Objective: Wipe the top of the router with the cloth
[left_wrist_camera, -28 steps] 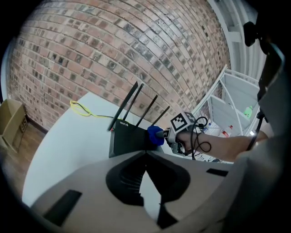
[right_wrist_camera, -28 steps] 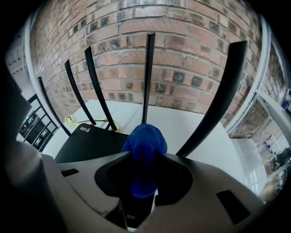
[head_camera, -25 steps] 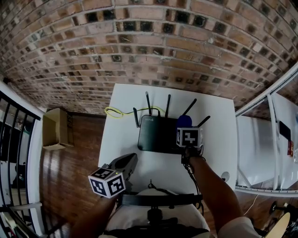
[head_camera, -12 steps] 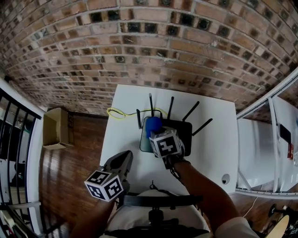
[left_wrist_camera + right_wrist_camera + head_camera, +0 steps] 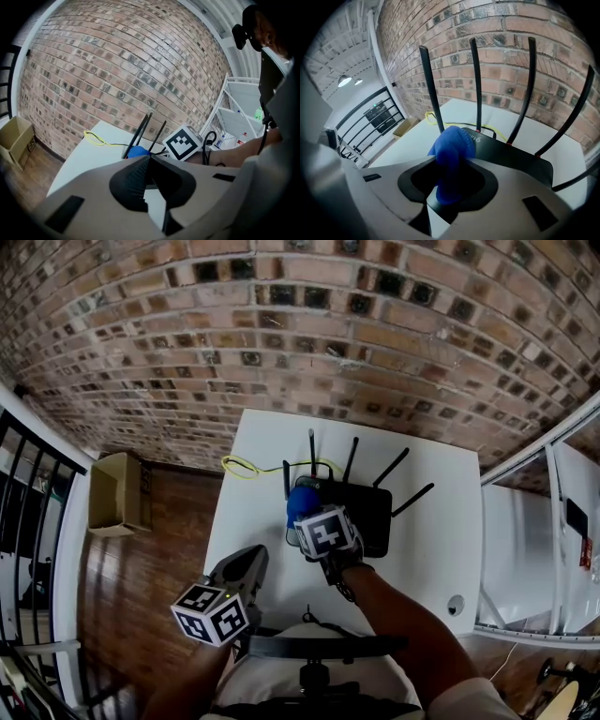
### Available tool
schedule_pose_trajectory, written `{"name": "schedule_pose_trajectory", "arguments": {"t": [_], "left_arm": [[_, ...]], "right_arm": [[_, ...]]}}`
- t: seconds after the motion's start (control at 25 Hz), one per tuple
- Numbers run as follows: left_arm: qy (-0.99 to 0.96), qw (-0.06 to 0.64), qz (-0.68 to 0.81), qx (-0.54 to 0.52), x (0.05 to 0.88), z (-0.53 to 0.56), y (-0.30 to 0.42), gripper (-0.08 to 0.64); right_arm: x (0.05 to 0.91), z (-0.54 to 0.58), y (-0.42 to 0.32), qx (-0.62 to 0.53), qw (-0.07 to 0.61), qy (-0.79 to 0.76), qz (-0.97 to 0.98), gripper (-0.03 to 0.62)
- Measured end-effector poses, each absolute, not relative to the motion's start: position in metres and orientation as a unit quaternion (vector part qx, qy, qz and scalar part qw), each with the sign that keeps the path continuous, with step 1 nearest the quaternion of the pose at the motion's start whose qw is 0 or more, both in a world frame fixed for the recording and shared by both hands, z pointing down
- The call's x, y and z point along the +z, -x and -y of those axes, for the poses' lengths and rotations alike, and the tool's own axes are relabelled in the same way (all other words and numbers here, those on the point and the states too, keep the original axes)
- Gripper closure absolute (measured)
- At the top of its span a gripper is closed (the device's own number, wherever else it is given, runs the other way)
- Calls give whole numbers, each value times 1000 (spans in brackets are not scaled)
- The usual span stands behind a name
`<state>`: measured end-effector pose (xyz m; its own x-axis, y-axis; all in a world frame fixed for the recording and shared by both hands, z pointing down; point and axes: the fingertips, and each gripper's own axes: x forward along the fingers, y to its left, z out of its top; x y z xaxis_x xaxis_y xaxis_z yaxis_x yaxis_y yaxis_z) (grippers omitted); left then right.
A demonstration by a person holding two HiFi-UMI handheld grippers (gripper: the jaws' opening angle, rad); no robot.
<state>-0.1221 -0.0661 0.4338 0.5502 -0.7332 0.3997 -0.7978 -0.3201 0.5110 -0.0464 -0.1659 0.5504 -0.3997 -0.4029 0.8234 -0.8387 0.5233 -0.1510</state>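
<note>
A black router [image 5: 367,514] with several upright antennas lies on the white table [image 5: 262,451] near the brick wall. My right gripper [image 5: 306,514] is shut on a blue cloth [image 5: 301,502] and presses it onto the left end of the router's top. In the right gripper view the blue cloth [image 5: 453,149] bulges out of the shut jaws, over the router [image 5: 513,158]. My left gripper [image 5: 254,559] hangs shut and holds nothing, off the table's front left edge. From the left gripper view [image 5: 149,158] the cloth [image 5: 137,151] shows beside the antennas [image 5: 139,133].
A yellow cable [image 5: 246,465] loops on the table behind the router. A cardboard box [image 5: 117,495] sits on the wooden floor at the left, by a black railing [image 5: 28,521]. White shelving [image 5: 539,549] stands at the right. A brick wall [image 5: 300,324] runs behind the table.
My right gripper has swept the blue cloth across the router's top, from its right end to its left end. The left gripper has barely moved.
</note>
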Motion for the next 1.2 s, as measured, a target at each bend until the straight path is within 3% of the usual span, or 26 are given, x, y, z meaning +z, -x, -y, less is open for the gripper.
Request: {"name": "schedule_pose_trajectory", "arguments": {"t": [0.6, 1.2], "left_arm": [[-825, 345, 445, 60, 436, 66, 97, 529], [-828, 348, 434, 71, 439, 68, 92, 529]], "right_arm": [[546, 157, -24, 320, 348, -446, 760, 462], [550, 150, -109, 306, 373, -499, 720, 462]]}}
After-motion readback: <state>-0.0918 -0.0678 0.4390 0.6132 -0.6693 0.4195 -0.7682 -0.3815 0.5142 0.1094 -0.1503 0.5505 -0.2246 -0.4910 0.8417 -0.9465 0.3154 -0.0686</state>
